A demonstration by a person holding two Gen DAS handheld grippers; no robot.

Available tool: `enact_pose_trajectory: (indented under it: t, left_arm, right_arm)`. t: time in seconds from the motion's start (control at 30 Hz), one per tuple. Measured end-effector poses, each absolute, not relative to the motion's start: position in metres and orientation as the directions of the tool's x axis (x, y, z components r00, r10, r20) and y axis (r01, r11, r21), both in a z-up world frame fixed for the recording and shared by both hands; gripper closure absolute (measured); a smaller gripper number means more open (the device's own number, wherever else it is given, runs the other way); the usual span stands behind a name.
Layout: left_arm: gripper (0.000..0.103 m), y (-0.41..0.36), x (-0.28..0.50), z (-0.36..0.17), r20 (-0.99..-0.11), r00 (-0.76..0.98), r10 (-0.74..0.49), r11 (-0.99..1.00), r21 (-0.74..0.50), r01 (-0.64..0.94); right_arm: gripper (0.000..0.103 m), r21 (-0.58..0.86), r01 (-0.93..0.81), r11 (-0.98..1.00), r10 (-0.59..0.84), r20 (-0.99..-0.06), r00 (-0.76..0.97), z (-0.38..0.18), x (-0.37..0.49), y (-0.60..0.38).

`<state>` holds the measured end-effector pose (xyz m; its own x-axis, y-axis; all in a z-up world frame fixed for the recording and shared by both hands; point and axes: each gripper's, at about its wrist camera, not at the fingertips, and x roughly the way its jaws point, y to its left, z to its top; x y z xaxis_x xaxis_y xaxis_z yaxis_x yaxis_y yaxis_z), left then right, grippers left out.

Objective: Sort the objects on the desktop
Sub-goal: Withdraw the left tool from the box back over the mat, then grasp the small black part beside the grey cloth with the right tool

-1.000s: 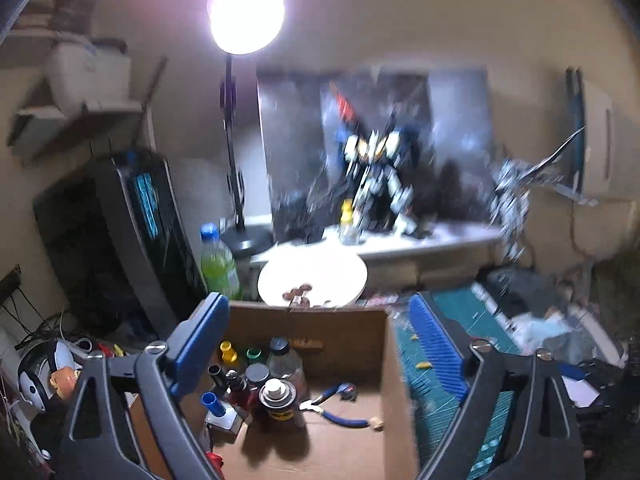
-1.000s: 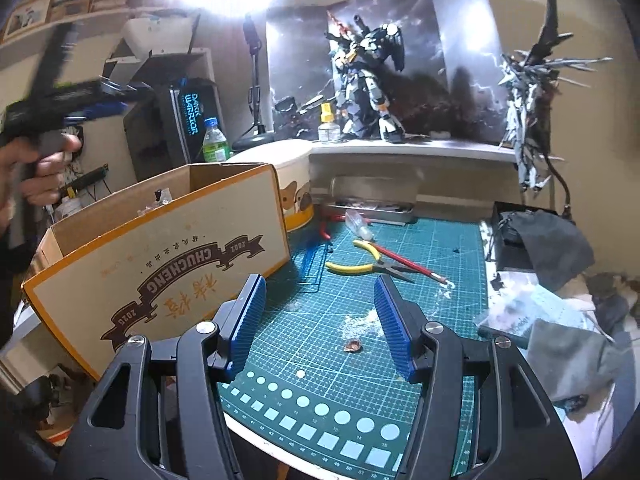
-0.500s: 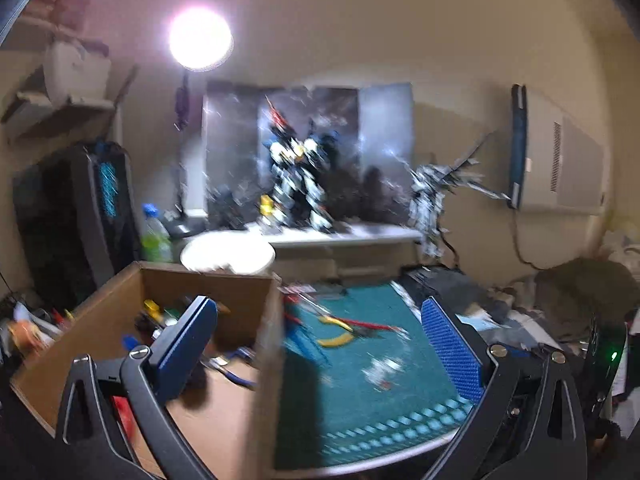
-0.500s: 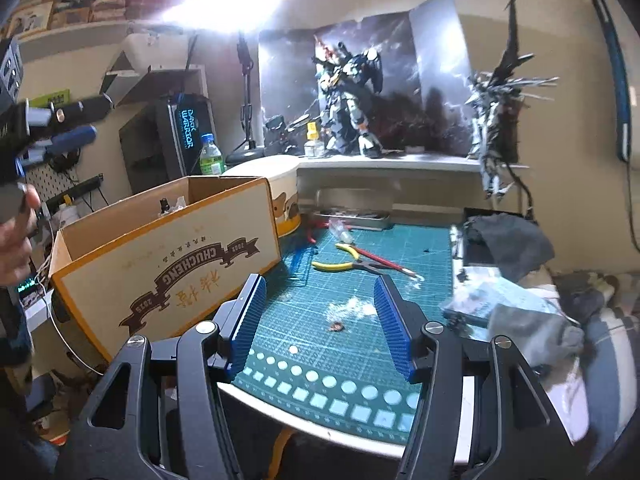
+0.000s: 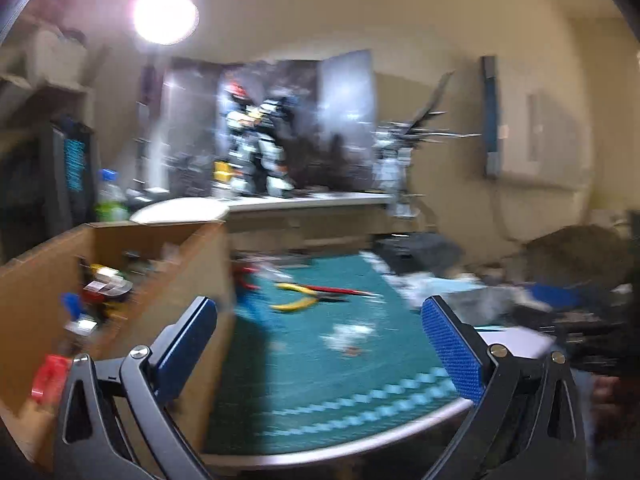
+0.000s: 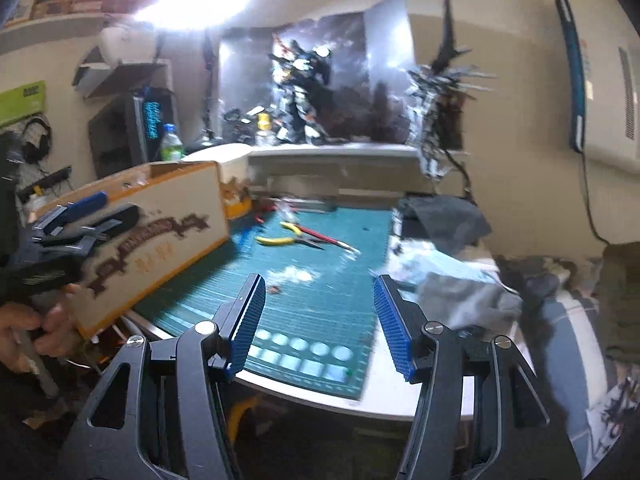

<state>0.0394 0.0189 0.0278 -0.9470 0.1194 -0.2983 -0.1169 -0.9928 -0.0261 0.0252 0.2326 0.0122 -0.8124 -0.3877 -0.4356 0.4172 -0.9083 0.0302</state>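
Note:
My left gripper (image 5: 320, 340) is open and empty, hovering at the desk's front edge beside the cardboard box (image 5: 188, 276), which holds several small bottles and tools. The left wrist view is blurred. Yellow-handled pliers (image 5: 296, 304) and a red-handled tool (image 5: 340, 290) lie on the green cutting mat (image 5: 320, 380). My right gripper (image 6: 320, 304) is open and empty, back from the mat's (image 6: 320, 300) near edge. From there the pliers (image 6: 280, 240) and red tool (image 6: 320, 236) lie well beyond its fingertips. A hand (image 6: 28, 320) holds the left gripper (image 6: 108, 208) in front of the box (image 6: 160, 232).
White scraps (image 6: 296, 274) and a small brown bit (image 6: 274, 289) lie mid-mat. Grey cloth (image 6: 460, 300) and dark cloth (image 6: 444, 216) crowd the right side. Model figures (image 6: 300, 92) stand on a rear shelf; a bottle (image 6: 172, 146) and lamp are behind the box.
My left gripper swung from above the box down and rightward to the desk's front edge. The right gripper drew back, so the mat looks farther away. Both stayed open.

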Motion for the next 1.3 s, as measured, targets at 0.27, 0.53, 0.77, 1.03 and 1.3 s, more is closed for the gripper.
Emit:
enact_pose_trajectory:
  t: [0.27, 0.53, 0.77, 1.03, 1.3]
  left_arm:
    - [0.000, 0.027, 0.013, 0.000, -0.369, -0.914, 0.171, -0.985, -0.054, -0.162]
    - [0.000, 0.025, -0.011, -0.018, -0.439, -0.888, 0.139, -0.990, -0.047, -0.132]
    - [0.000, 0.019, -0.021, -0.026, -0.472, -0.875, 0.110, -0.994, -0.031, -0.108]
    - [0.000, 0.009, -0.031, -0.030, -0.502, -0.861, 0.089, -0.996, -0.042, -0.078]
    - [0.000, 0.013, -0.035, -0.031, -0.511, -0.854, 0.099, -0.995, -0.039, -0.091]
  right_arm:
    - [0.049, 0.050, 0.295, -0.954, -0.282, -0.479, -0.831, -0.010, 0.005, 0.278]
    - [0.056, 0.056, 0.313, -0.948, -0.300, -0.480, -0.824, -0.020, -0.026, 0.285]
    - [0.071, -0.034, 0.487, -0.873, -0.392, -0.544, -0.742, -0.038, -0.092, 0.258]
    - [0.074, -0.055, 0.587, -0.808, -0.405, -0.671, -0.621, -0.056, -0.149, 0.246]
    - [0.074, -0.064, 0.637, -0.768, -0.374, -0.763, -0.527, -0.074, -0.161, 0.232]
